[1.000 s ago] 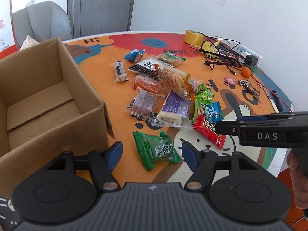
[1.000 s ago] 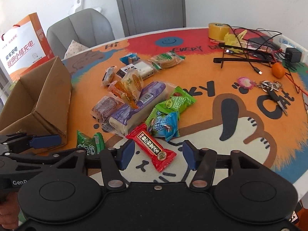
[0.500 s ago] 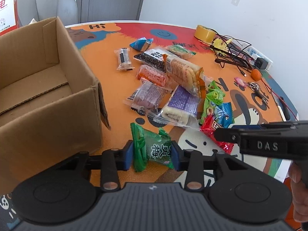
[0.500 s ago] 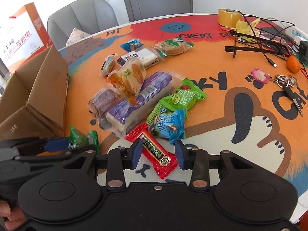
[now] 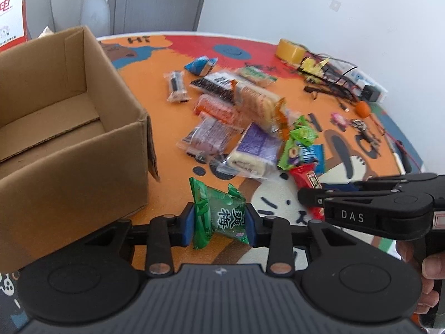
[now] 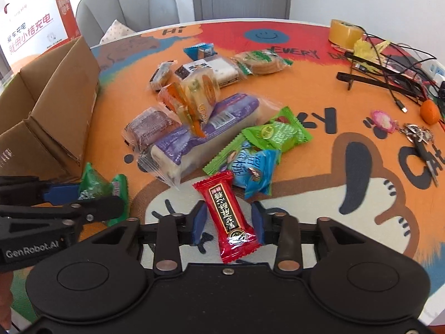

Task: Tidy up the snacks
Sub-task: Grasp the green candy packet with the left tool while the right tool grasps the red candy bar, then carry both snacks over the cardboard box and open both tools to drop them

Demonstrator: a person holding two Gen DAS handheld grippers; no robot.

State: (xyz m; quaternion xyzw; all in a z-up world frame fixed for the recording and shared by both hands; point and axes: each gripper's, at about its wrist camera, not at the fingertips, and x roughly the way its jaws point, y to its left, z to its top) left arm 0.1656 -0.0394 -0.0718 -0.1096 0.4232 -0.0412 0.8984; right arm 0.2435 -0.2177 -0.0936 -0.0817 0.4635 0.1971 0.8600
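Cardboard box (image 5: 69, 128) cropped at left.

green snack packet (image 5: 219, 217) pinched upright, red snack bar (image 6: 226, 217) lying flat

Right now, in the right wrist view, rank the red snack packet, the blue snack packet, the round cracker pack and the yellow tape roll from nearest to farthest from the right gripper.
1. red snack packet, between the right gripper fingers.
2. blue snack packet, just beyond.
3. round cracker pack, mid-table.
4. yellow tape roll, far right edge.

The right gripper (image 5: 308, 194) is showing "DAS"; the left gripper (image 6: 83, 194) is showing "GenRobot.AI". The tabletop (image 6: 319, 89) is reading "HI" and "EVERY" along its far edge.
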